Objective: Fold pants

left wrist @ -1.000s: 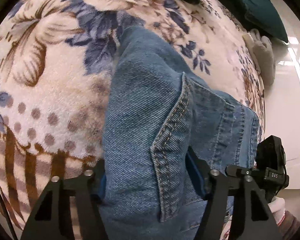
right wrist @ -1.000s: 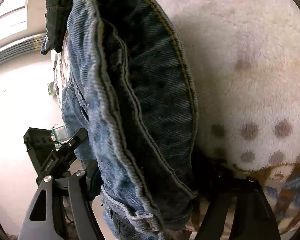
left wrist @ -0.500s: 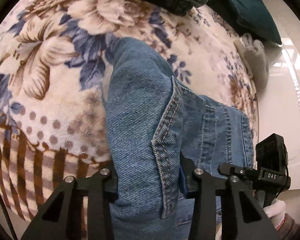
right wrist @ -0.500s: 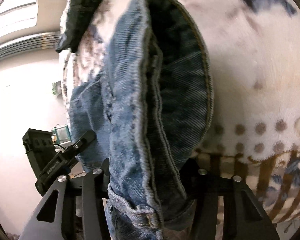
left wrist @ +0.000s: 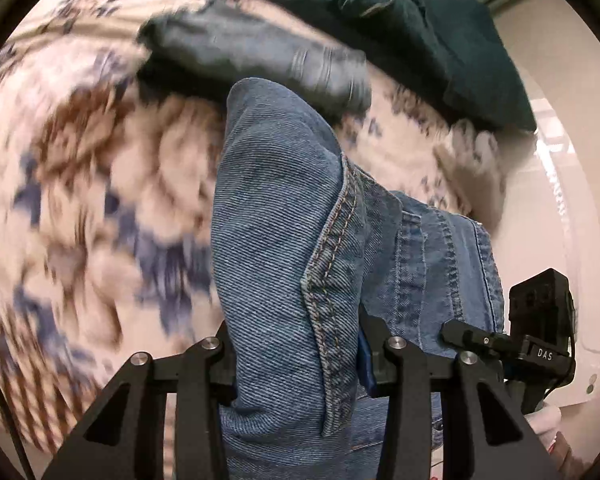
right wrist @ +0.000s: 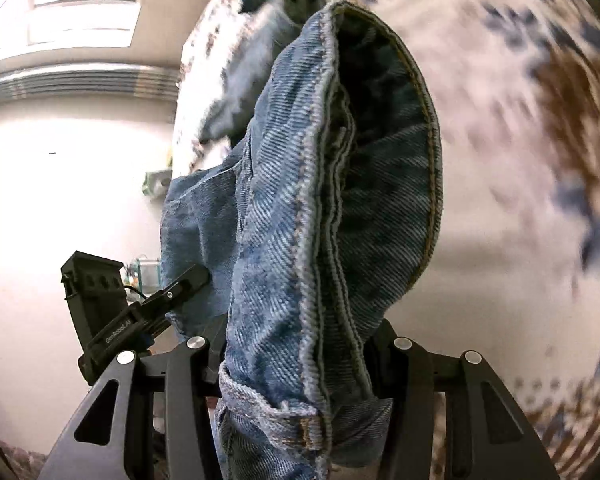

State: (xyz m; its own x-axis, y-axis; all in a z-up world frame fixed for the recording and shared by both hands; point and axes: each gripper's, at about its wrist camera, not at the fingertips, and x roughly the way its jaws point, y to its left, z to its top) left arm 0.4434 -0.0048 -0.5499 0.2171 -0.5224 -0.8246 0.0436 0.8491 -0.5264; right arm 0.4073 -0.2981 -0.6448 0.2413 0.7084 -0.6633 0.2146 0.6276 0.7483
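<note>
The blue denim pants [left wrist: 284,240] hang in the air above a floral blanket [left wrist: 80,184]. My left gripper [left wrist: 296,344] is shut on a bunched fold of the denim by a stitched pocket seam. My right gripper [right wrist: 296,344] is shut on the pants [right wrist: 340,208] at the waistband, whose dark inside faces the camera. The right gripper shows at the right edge of the left wrist view [left wrist: 536,344]. The left gripper shows at the left of the right wrist view [right wrist: 112,320]. The pants' legs are hidden.
A grey folded garment [left wrist: 252,52] and a dark teal garment [left wrist: 440,28] lie on the blanket at the far side. A pale floor [right wrist: 60,184] and a window [right wrist: 84,8] lie beyond the bed's edge. The blanket [right wrist: 520,160] is motion-blurred.
Both grippers have lifted the pants higher and farther across the blanket toward the folded garments. The jaws have closed tighter on the denim. The background is now blurred by motion.
</note>
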